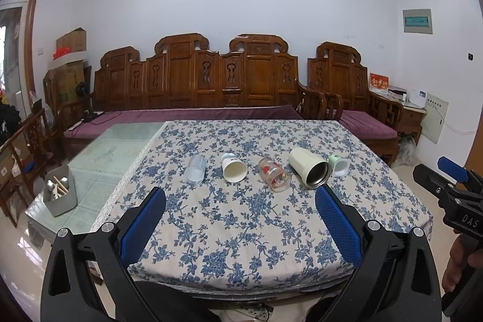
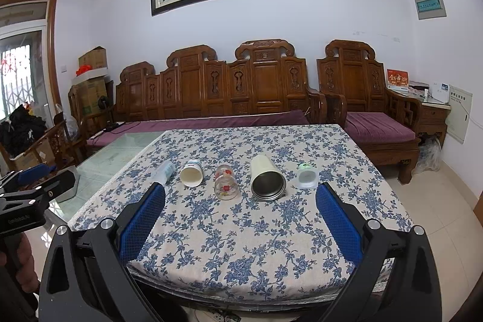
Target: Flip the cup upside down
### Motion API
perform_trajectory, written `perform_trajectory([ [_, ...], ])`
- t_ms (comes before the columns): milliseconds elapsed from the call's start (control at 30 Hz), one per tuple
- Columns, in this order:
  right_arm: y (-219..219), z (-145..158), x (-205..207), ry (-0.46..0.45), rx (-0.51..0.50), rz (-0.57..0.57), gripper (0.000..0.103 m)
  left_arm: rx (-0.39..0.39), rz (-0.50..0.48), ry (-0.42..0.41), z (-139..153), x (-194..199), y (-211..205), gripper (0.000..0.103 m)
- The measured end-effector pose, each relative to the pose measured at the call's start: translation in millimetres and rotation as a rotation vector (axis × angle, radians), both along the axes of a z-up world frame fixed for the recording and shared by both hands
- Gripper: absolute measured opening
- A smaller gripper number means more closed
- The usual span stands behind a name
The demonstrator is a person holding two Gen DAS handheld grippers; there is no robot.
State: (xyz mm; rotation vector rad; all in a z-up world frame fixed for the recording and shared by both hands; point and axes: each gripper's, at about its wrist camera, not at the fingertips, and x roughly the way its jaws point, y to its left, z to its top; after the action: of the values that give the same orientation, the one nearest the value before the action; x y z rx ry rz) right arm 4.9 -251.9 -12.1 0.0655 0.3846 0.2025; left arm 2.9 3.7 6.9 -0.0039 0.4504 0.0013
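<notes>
Several cups lie on their sides in a row on the floral tablecloth [image 1: 241, 219], mouths toward me: a clear plastic cup [image 1: 196, 168] [image 2: 165, 170], a white paper cup [image 1: 234, 168] [image 2: 192, 173], a glass with red flowers [image 1: 274, 174] [image 2: 225, 181], a cream tumbler with a steel inside [image 1: 309, 168] [image 2: 267, 175] and a small white-green cup [image 1: 340, 165] [image 2: 307, 176]. My left gripper [image 1: 240, 190] is open and empty, near the table's front edge, well short of the cups. My right gripper [image 2: 240, 186] is open and empty, likewise short of the row.
A grey utensil holder with chopsticks [image 1: 59, 190] stands on the glass tabletop [image 1: 120, 147] left of the cloth. A carved wooden sofa [image 1: 196, 80] with purple cushions runs behind the table. The right gripper's body [image 1: 452, 192] shows at the right of the left wrist view.
</notes>
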Motion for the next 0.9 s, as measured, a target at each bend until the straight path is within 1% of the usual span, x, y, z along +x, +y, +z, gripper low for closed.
perform_trajectory([
  [67,0.3,-0.3,-0.3,0.0,0.001,0.0,0.1,0.001,-0.001,-0.002,3.2,-4.8,-3.4,0.095],
  [400,-0.3,0.5,0.0,0.001,0.0,0.0,0.1,0.005,-0.003,-0.004,9.4,3.9,-3.5,0.095],
  [500,-0.2,0.6,0.0,0.001,0.0,0.001,0.1,0.002,-0.001,-0.006,4.8,-5.4,-4.0,0.095],
  [900,1.4,-0.8,-0.7,0.002,0.002,0.001,0.1,0.001,-0.001,-0.005,8.0,-4.7,-4.2,0.095],
])
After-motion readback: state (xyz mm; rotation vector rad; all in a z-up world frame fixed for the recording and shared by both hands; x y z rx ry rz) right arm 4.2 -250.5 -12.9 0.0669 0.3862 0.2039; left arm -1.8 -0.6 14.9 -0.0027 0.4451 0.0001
